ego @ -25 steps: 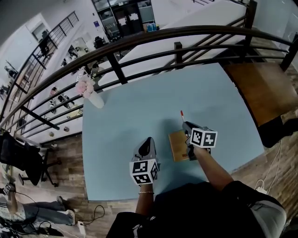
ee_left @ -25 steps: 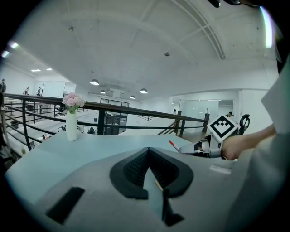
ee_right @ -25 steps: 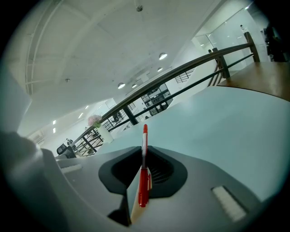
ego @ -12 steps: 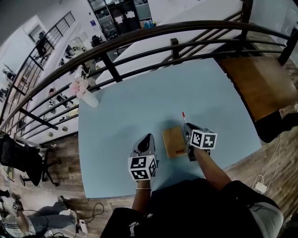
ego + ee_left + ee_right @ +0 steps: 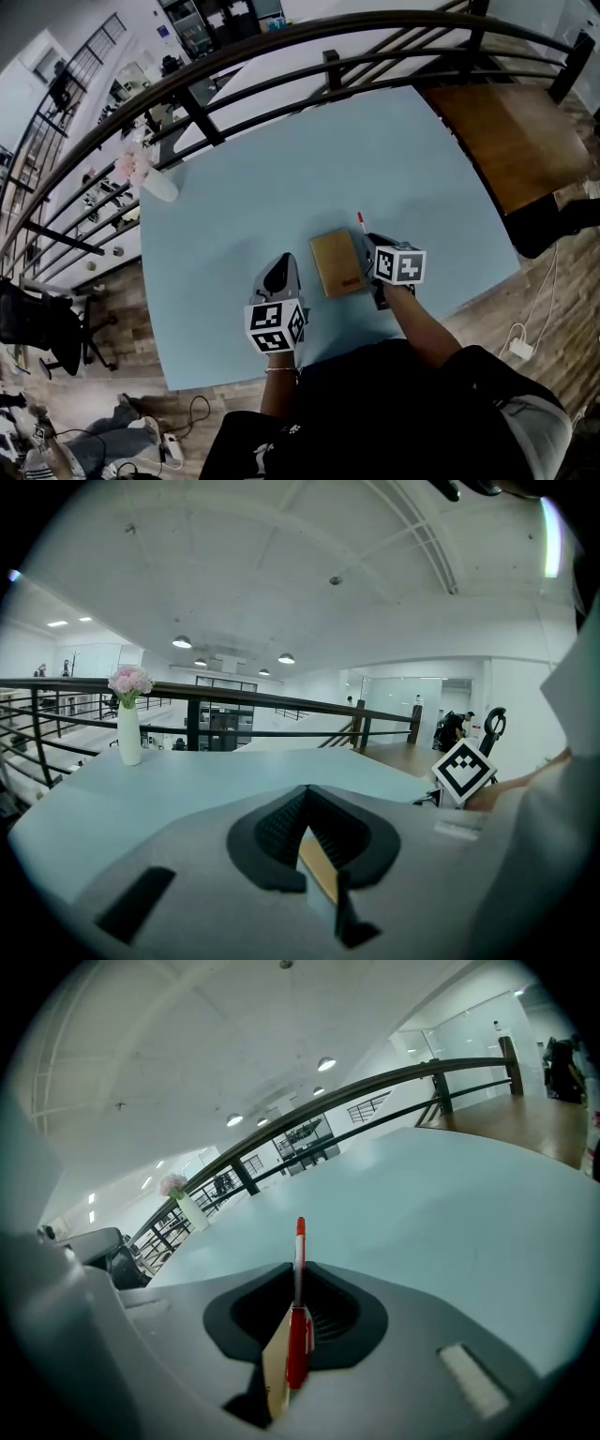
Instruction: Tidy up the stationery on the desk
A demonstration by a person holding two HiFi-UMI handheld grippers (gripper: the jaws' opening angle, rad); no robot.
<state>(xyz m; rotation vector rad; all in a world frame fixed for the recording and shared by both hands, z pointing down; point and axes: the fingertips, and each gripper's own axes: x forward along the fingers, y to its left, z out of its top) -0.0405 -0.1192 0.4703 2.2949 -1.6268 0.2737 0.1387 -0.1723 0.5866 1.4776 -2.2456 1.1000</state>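
Note:
A brown notebook (image 5: pixel 336 262) lies flat on the light blue desk (image 5: pixel 281 187), near its front edge. My right gripper (image 5: pixel 368 244) sits just to the right of the notebook and is shut on a red pen (image 5: pixel 360 220), whose tip points away from me. In the right gripper view the red pen (image 5: pixel 299 1279) stands out between the shut jaws of the right gripper (image 5: pixel 298 1290). My left gripper (image 5: pixel 279 275) rests to the left of the notebook, shut and holding nothing. A strip of the notebook (image 5: pixel 319 866) shows past the left gripper (image 5: pixel 306 810).
A white vase with pink flowers (image 5: pixel 148 178) stands at the desk's far left corner. A dark railing (image 5: pixel 281 42) runs along the far edge. A wooden surface (image 5: pixel 502 131) adjoins the desk on the right. The right gripper's marker cube (image 5: pixel 465 771) shows in the left gripper view.
The right gripper, still holding the pen, has come off the notebook and now sits beside its right edge. The head camera has shifted, so the whole desk appears higher and further left.

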